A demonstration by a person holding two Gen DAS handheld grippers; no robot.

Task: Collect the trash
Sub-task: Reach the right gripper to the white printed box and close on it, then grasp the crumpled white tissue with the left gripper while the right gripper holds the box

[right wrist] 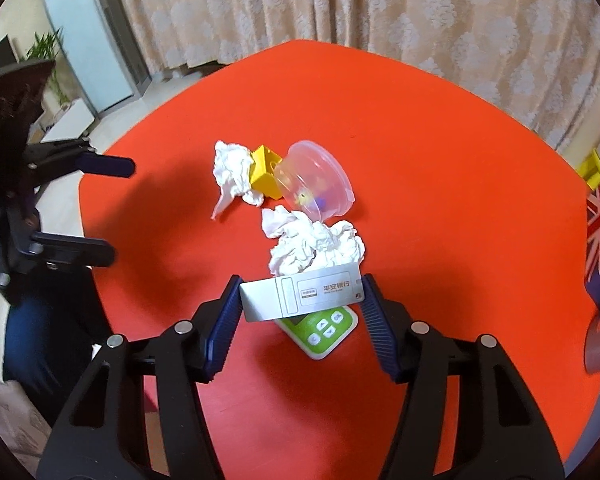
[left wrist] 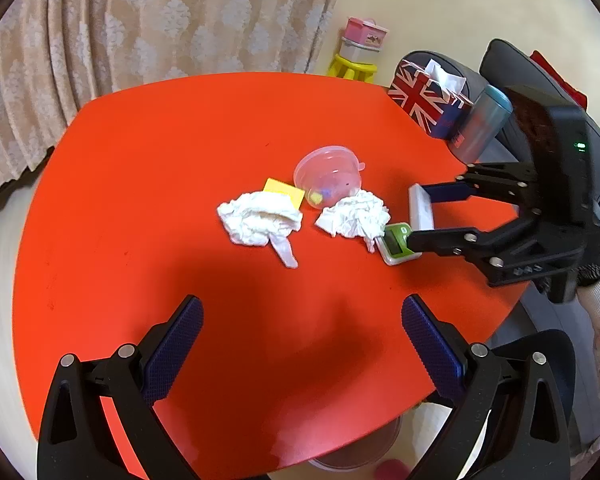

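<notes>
Two crumpled white tissue wads, soft and creased, lie mid-table on the glossy red table (left wrist: 140, 184): far tissue wad (right wrist: 233, 168) against a yellow block (right wrist: 265, 176), near tissue wad (right wrist: 316, 244) beside a tipped clear plastic container (right wrist: 316, 178). Right gripper (right wrist: 302, 298) jaws pinch a flat silver bank card (right wrist: 300, 294) above a green-and-white keypad device (right wrist: 324, 330). Left gripper (left wrist: 302, 320) jaws spread wide, holding nothing, near the table edge.

Bright orange-red table (left wrist: 140, 200) fills the view, and on it two crumpled white tissues (left wrist: 260, 220) (right wrist: 316, 244). A yellow block (right wrist: 265, 172) sits by a clear plastic bowl (right wrist: 320, 176) with yellow and purple bits inside. There's a silver-white card (right wrist: 300, 294) between blue ribbed pads (right wrist: 222, 328) on black arms, above a lime-green and white device (right wrist: 324, 330). Beige curtain (left wrist: 140, 12) shows pale damask motifs; the tissue box (left wrist: 424, 100) wears a red, white and blue Union Jack.
</notes>
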